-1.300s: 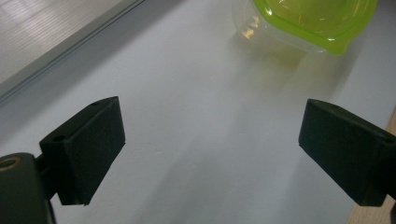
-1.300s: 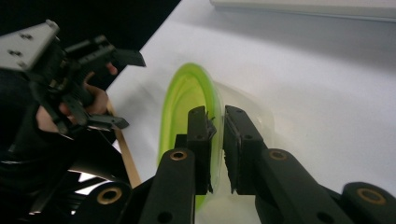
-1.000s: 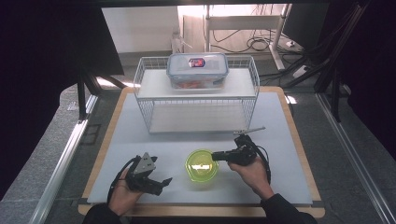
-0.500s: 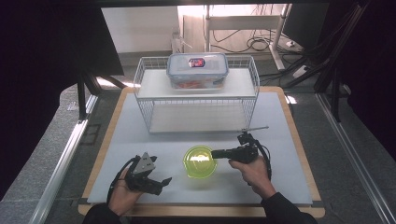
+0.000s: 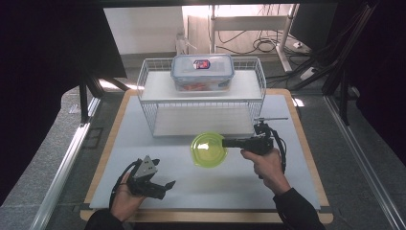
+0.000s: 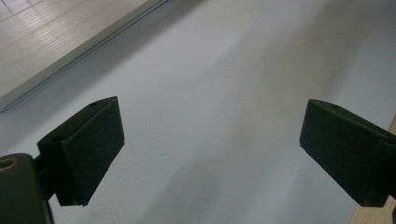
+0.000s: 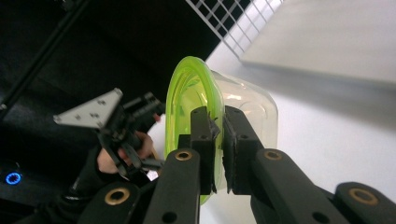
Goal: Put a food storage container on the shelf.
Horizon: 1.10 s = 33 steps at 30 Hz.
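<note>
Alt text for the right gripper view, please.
The right gripper is shut on the rim of a clear container with a green lid, held on its side above the white table. The left gripper is beyond it.

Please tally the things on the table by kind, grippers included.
Containers: 2, a green-lidded tub and a blue-lidded box.
Wire racks: 1.
Grippers: 2, left gripper and right gripper.
Total: 5.
</note>
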### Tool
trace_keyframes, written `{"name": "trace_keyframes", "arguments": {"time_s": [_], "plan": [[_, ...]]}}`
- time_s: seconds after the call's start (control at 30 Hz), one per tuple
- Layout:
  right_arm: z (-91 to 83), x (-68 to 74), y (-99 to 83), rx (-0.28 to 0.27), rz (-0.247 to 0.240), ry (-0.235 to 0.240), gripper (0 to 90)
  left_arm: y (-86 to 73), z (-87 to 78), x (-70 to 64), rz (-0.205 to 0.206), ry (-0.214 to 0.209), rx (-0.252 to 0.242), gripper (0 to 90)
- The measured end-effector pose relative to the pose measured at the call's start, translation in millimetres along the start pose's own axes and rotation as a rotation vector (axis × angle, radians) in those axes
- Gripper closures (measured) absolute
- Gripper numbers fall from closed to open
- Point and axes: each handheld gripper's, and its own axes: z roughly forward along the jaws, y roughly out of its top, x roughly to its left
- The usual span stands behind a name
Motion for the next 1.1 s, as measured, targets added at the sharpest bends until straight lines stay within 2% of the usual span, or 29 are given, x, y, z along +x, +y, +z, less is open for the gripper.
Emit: {"name": "trace_keyframes", "arguments": {"time_s": [0.27, 0.53, 0.77, 1.1], "plan": [[-14.2, 12.4, 30.5, -0.049, -0.002, 0.007, 84.3, -0.1, 0.1, 0.1, 0.001, -0.002, 0.0, 6.5], [-27.0, 25.3, 61.4, -0.108, -0.014, 0.033, 84.3, -0.5, 0.3, 0.3, -0.001, -0.004, 0.001, 6.5], [-32.0, 35.3, 89.5, -0.141, -0.008, 0.045, 84.3, -0.7, 0.3, 0.6, 0.002, -0.007, 0.001, 6.5], [-31.7, 43.3, 122.3, -0.169, 0.006, 0.027, 84.3, -0.9, 0.0, 0.5, -0.003, -0.012, -0.002, 6.6]]}}
